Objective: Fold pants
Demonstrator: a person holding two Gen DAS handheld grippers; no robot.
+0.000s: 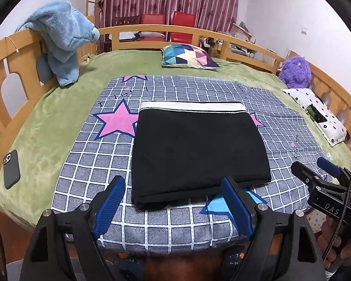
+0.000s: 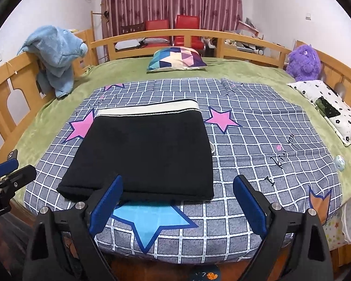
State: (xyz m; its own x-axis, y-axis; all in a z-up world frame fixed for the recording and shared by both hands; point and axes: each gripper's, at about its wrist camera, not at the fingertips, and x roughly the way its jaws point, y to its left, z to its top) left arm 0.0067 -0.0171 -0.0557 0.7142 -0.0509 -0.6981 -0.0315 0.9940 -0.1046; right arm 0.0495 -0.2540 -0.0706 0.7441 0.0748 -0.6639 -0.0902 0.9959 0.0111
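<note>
On checked quilt [image 1: 86, 164]: folded black pants [image 1: 199, 152].

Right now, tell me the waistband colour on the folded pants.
Cream-white waistband on black pants; clearest in the left wrist view.

The near left corner of the folded black pants [image 2: 140, 154] is hidden behind a blue finger [image 2: 106, 207] of the right gripper [image 2: 177, 207] in the right wrist view. In the left wrist view the blue star [image 1: 214, 207] on the checked quilt [image 1: 86, 161] is half covered by a finger [image 1: 237, 207] of the left gripper [image 1: 174, 207]. At three o'clock the other gripper [image 1: 320, 175] runs off the picture's edge, as does the hand [image 1: 332, 241] below it. The writing on the quilt [image 2: 284, 152] is too small to read. Below the bed's near edge, at six o'clock, dark shapes with orange marks [image 2: 209, 275] cannot be made out.
</note>
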